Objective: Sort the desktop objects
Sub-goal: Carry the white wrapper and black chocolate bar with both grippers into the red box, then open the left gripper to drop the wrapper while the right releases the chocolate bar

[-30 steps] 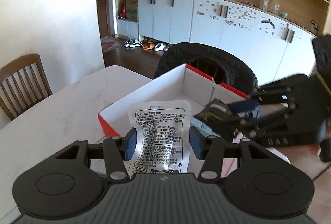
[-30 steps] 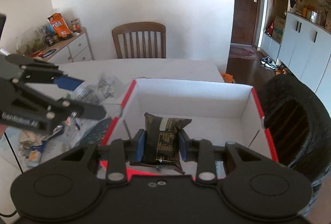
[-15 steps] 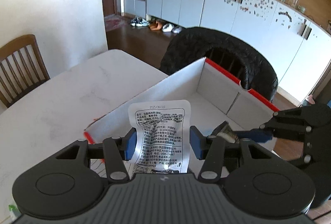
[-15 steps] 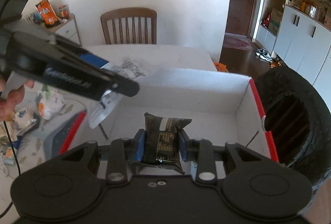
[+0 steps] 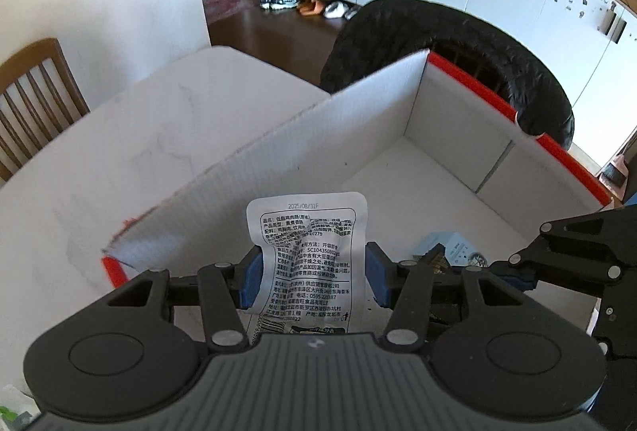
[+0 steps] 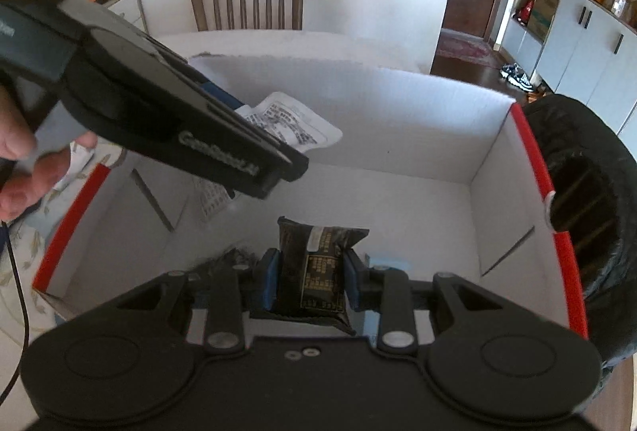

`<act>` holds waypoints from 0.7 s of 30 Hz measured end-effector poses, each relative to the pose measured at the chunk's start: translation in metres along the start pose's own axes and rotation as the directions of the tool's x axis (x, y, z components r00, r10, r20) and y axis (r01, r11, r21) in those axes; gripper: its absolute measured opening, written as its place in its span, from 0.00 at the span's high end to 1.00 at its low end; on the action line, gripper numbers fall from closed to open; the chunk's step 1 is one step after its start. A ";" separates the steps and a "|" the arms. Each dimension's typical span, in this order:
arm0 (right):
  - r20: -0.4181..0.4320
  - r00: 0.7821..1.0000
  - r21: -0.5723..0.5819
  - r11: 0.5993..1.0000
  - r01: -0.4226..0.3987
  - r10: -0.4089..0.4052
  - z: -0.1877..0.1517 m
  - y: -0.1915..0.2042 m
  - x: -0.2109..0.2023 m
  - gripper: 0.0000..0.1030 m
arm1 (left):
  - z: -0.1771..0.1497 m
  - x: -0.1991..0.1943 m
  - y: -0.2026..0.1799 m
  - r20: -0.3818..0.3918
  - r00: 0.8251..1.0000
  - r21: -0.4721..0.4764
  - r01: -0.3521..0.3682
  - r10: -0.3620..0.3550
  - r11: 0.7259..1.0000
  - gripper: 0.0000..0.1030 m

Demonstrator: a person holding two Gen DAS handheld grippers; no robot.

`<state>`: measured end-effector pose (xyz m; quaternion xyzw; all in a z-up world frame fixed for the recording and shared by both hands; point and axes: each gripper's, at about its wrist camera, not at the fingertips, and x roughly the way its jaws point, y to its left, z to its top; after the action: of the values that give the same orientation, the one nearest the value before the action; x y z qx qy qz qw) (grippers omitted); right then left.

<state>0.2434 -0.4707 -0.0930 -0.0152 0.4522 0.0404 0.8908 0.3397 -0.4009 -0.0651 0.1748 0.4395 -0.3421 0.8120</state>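
**Listener:** What does the camera on your left tongs show?

**Me:** My left gripper (image 5: 314, 277) is closed on a white printed sachet (image 5: 308, 256), its blue pads pressing both edges. A second ago the box was ahead of me; now I have come down and forward, and the sachet hangs above the floor of the white cardboard box (image 5: 278, 148) with its red rim. At the lower right my right gripper (image 5: 513, 277) reaches into the same box. A pale blue packet (image 5: 454, 246) already lies on the box floor beside it.

**Listener:** And the right tongs' camera?

**Me:** My right gripper (image 6: 310, 281) is clamped on a dark snack packet (image 6: 318, 264), held upright between the pads. It has sunk too, and the packet now sits low inside the box (image 6: 489, 168), near the floor. My left gripper (image 6: 294, 164) crosses the view from the upper left, my hand (image 6: 28, 160) behind it, the sachet (image 6: 294, 124) sticking out past its tips over the box.

**Listener:** So what does that mean for the sorting?

**Me:** Both items are over the box, not yet released. I judge that letting go is next.
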 end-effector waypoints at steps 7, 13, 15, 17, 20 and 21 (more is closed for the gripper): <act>-0.034 0.999 0.007 1.000 -0.015 0.015 0.000 -0.004 0.010 0.69 | -0.002 0.014 -0.005 -0.055 0.998 0.015 -0.005 0.006 1.000 0.50; -0.075 0.996 0.026 0.999 -0.037 0.039 -0.002 -0.007 0.016 0.69 | -0.005 0.025 -0.004 -0.113 0.993 0.009 -0.015 0.016 1.000 0.49; -0.082 0.996 0.020 0.999 -0.034 0.036 -0.003 -0.007 0.017 0.69 | -0.006 0.026 -0.003 -0.124 0.992 -0.002 -0.007 0.007 1.000 0.49; -0.086 0.995 0.024 0.999 -0.039 0.041 -0.004 -0.008 0.017 0.69 | -0.005 0.028 -0.002 -0.137 0.991 -0.011 -0.002 0.000 1.000 0.48; -0.088 0.995 0.023 0.999 -0.041 0.043 -0.003 -0.008 0.016 0.67 | -0.006 0.027 0.000 -0.147 0.989 -0.032 0.003 -0.008 0.999 0.47; -0.088 0.995 0.021 0.999 -0.041 0.043 -0.003 -0.008 0.015 0.67 | -0.006 0.027 0.001 -0.147 0.989 -0.039 0.007 -0.013 0.999 0.47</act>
<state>0.2504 -0.4777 -0.1072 0.0011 0.4917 0.0541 0.8691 0.3471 -0.4069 -0.0909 0.1816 0.5054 -0.3237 0.7790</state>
